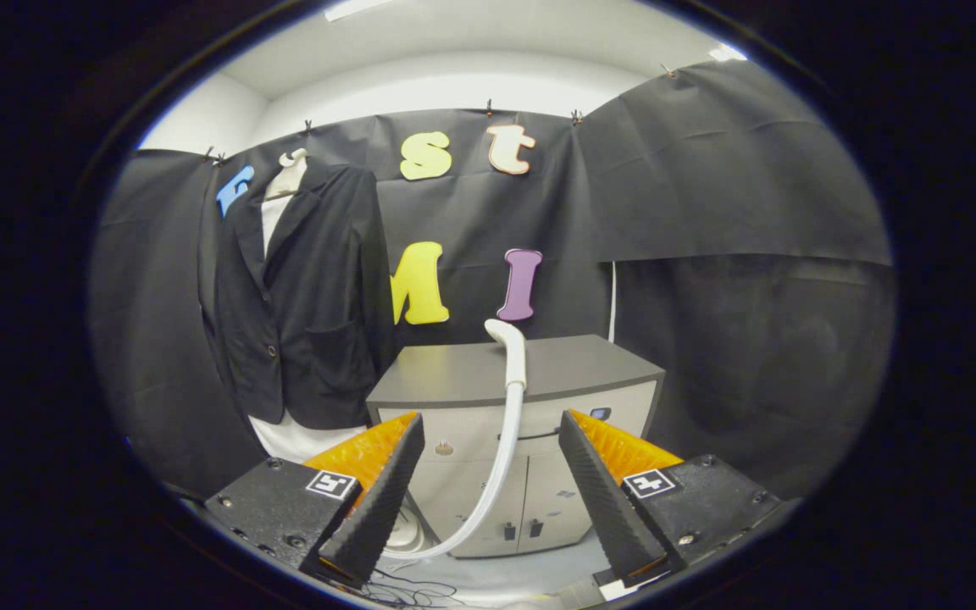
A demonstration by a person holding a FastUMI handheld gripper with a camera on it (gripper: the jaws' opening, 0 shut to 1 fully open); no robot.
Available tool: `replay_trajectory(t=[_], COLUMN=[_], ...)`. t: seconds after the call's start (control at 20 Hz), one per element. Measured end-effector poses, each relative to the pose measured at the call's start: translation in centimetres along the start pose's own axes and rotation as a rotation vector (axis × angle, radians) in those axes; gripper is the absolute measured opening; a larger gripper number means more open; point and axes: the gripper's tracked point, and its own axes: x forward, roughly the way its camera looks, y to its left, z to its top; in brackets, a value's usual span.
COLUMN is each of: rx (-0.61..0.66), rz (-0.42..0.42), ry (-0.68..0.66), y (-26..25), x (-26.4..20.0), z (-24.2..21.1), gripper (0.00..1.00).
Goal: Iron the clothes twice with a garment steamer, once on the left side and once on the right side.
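Note:
A black jacket (306, 296) over a white shirt hangs on a pale hanger against the booth wall, left of a grey cabinet (513, 373). The white steamer head (509, 347) stands upright in front of the cabinet, its white hose (496, 474) curving down to the floor between my fingers. My gripper (492, 424) is open, with the fingers spread wide on either side of the hose and not touching it. The steamer head lies just beyond the fingertips, a little above them. The jacket is off to the left, beyond the left finger.
The grey cabinet has pale doors with small handles (520, 530) and stands against the wall. Thin dark cables (407, 589) lie on the floor below the fingers. A round pale steamer base (407, 534) sits at the hose's lower end, partly hidden by the left finger.

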Motion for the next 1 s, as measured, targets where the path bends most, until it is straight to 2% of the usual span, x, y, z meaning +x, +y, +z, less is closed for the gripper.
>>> replay_trajectory(t=[0.15, 0.35, 0.7, 1.0], rx=[-0.007, -0.016, 0.015, -0.046], rz=[-0.015, -0.013, 0.036, 0.079], ry=[-0.009, -0.004, 0.066, 0.196], y=[-1.1, -2.5, -4.9, -5.5], x=[1.5, 5.9, 18.6, 28.6], z=[1.7, 4.0, 6.0, 3.6], gripper=[1.0, 0.99, 0.99, 0.99])
